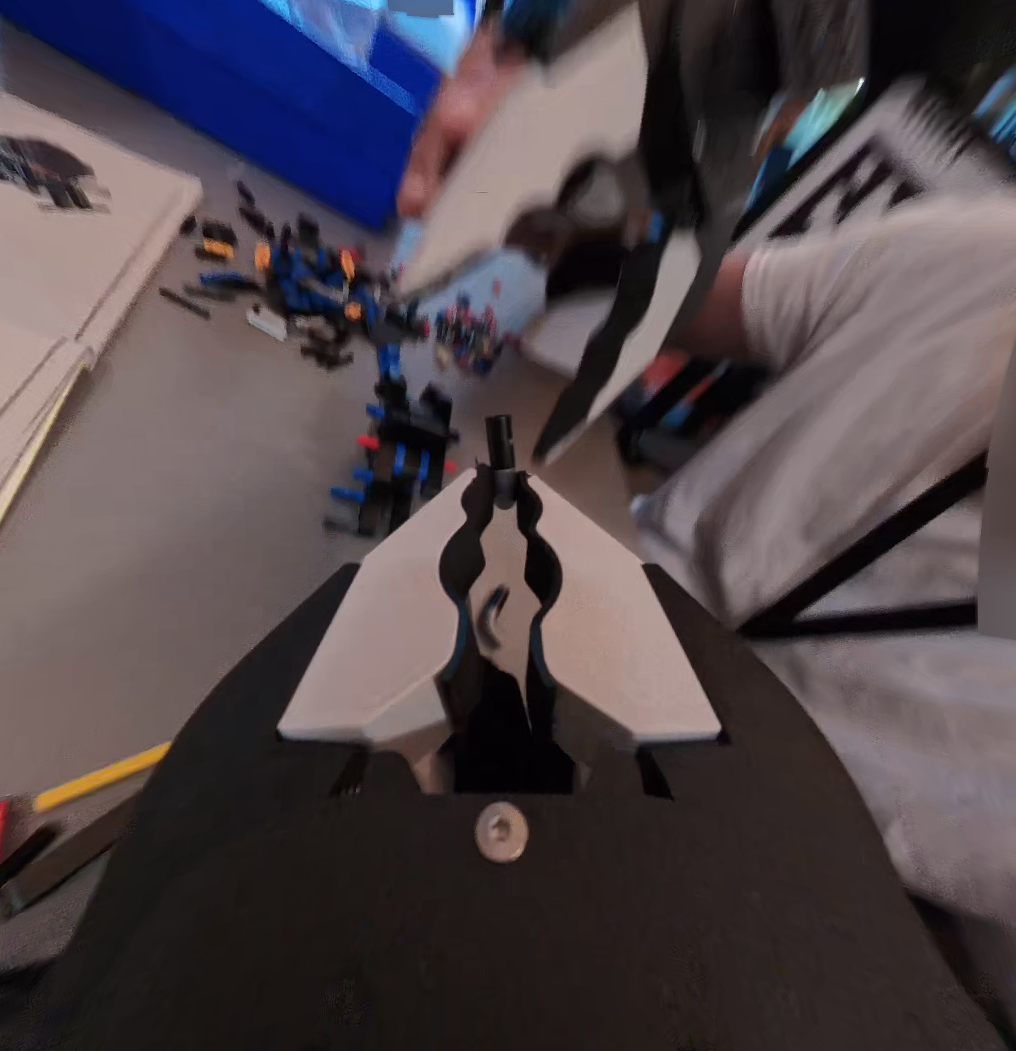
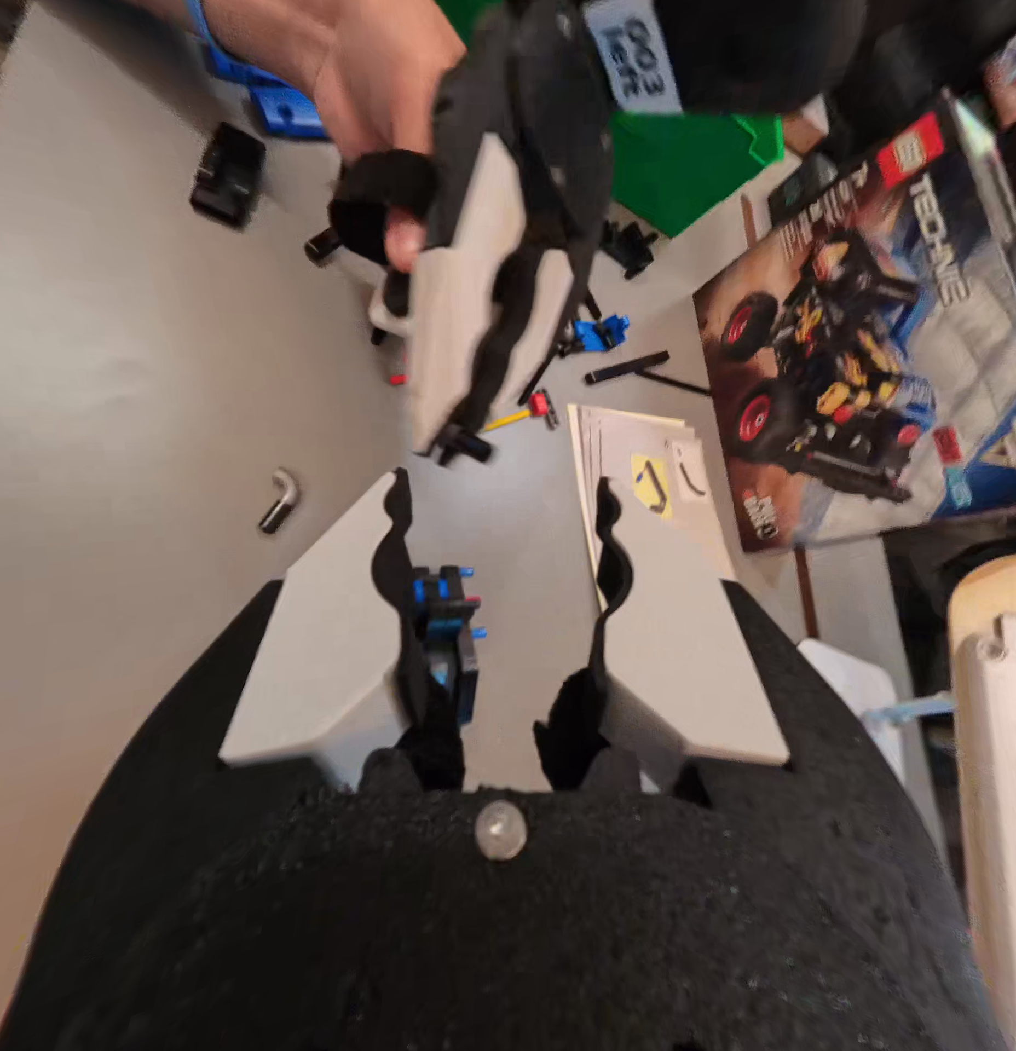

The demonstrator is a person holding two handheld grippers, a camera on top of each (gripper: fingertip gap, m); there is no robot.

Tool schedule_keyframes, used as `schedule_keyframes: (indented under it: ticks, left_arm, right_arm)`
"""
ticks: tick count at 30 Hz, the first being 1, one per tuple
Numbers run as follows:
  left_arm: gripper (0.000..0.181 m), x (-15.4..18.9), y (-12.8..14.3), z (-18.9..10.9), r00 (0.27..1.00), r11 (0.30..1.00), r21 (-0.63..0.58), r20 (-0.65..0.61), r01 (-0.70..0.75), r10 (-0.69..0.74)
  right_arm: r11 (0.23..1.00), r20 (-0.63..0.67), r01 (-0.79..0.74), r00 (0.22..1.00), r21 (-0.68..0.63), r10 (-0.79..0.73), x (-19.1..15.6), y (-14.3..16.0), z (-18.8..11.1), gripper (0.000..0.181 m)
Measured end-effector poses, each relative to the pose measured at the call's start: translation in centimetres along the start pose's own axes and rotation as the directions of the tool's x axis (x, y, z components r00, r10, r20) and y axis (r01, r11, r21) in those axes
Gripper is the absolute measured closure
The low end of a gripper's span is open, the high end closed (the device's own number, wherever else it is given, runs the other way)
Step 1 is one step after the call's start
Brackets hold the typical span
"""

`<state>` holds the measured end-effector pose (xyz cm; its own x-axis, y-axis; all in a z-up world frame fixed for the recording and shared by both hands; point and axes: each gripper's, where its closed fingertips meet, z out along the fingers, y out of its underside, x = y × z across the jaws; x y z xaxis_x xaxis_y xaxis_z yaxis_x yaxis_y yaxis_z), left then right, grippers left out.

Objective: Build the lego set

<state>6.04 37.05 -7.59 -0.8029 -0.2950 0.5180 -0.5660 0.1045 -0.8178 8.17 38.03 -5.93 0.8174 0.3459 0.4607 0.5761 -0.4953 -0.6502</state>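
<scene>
With the left claw (image 1: 501,483) clamped on a black pin (image 1: 500,441) and the right claw (image 2: 500,495) spread apart over the chassis (image 2: 446,625), the pin looks due for seating, needing the chassis steadied.

Booklet (image 2: 642,455) lies left of box (image 2: 847,352).

- Left wrist view: rides the left claw (image 1: 501,483), looking along its fingers, low and near over the bench (image 1: 181,512), toward the loose-parts pile (image 1: 318,290).
- Right wrist view: rides the right claw (image 2: 500,495), looking steeply down at the bench (image 2: 124,341).
- Shared: bench surface; each view shows the opposite claw.
</scene>
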Motion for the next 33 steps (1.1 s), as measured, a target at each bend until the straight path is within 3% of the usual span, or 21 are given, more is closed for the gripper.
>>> schedule_keyframes:
  ticks: [2, 5, 9, 14, 20, 25, 29, 33]
  left_arm:
    - [0.175, 0.4, 3.8, 0.4, 0.985, 0.95, -0.282, 0.061, -0.138, 0.161]
    - [0.175, 0.2, 7.8, 0.1, 0.93, 0.774, -0.588, 0.094, -0.236, 0.355]
    - [0.175, 1.8, 10.8, 0.7, 0.919, 0.576, -0.773, -0.023, -0.267, 0.395]
    - [0.175, 2.2, 13.0, 1.7, 0.91, 0.377, -0.884, -0.113, -0.276, 0.4]
    - [0.17, 2.3, 12.8, 2.6, 0.919, 0.343, -0.896, -0.149, -0.281, 0.365]
    - [0.161, 2.1, 12.4, 2.8, 0.918, 0.376, -0.882, -0.137, -0.285, 0.373]
    - [0.159, 2.7, 11.7, 2.4, 0.912, 0.473, -0.83, -0.097, -0.295, 0.398]
    - [0.159, 3.7, 11.3, 1.4, 0.898, 0.617, -0.728, 0.006, -0.298, 0.441]
  right_arm:
    - [0.994, 0.032, -0.098, 0.995, 0.046, 0.096, -0.4, 0.3, -2.4, 0.13]
    - [0.959, 0.103, -0.277, 0.957, 0.061, 0.27, -1.9, 2.1, -5.1, 0.13]
    - [0.903, 0.095, -0.422, 0.905, 0.083, 0.414, -3.7, 5.4, -7.3, 0.132]
    - [0.833, 0.12, -0.537, 0.843, 0.134, 0.524, -6.7, 6.6, -8.6, 0.134]
    - [0.799, 0.104, -0.57, 0.821, 0.19, 0.561, -8.9, 6.5, -9.2, 0.134]
    - [0.747, 0.104, -0.615, 0.785, 0.251, 0.611, -9.1, 6.7, -10.0, 0.134]
    - [0.684, 0.106, -0.649, 0.747, 0.333, 0.656, -9.0, 6.2, -10.8, 0.136]
    - [0.727, 0.048, -0.616, 0.772, 0.304, 0.634, -9.5, 6.5, -9.9, 0.137]
